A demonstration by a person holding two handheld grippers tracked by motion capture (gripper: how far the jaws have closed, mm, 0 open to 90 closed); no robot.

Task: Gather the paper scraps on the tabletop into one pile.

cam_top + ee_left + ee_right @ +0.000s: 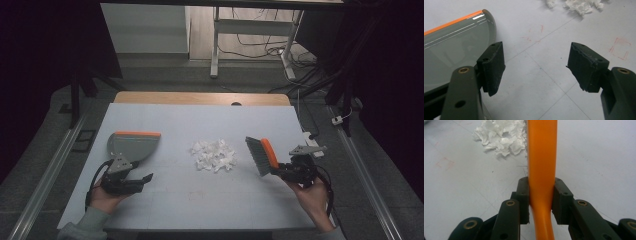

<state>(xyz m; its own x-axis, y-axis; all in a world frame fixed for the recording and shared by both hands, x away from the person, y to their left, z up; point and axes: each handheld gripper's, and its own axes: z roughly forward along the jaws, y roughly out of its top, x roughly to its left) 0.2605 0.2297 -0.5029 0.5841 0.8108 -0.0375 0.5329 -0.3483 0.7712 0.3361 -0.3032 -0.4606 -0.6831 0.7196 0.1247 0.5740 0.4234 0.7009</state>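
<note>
A grey dustpan (131, 144) with an orange front lip lies on the table at the left. My left gripper (141, 181) sits just in front of it, open, nothing between its jaws; in the left gripper view (536, 67) the dustpan (454, 47) lies beside the left jaw. A pile of white paper scraps (214, 154) rests mid-table. My right gripper (281, 170) is shut on the orange handle of a hand brush (262, 155), held to the right of the pile. In the right gripper view (541, 202) the brush handle (542, 157) runs up between the jaws, the scraps (501, 136) at upper left.
The pale table top (200, 200) has a wooden strip along its far edge (200, 98). Faint red marks (621, 47) are drawn on the surface. Metal rails run along both sides, and cables lie on the floor beyond the table.
</note>
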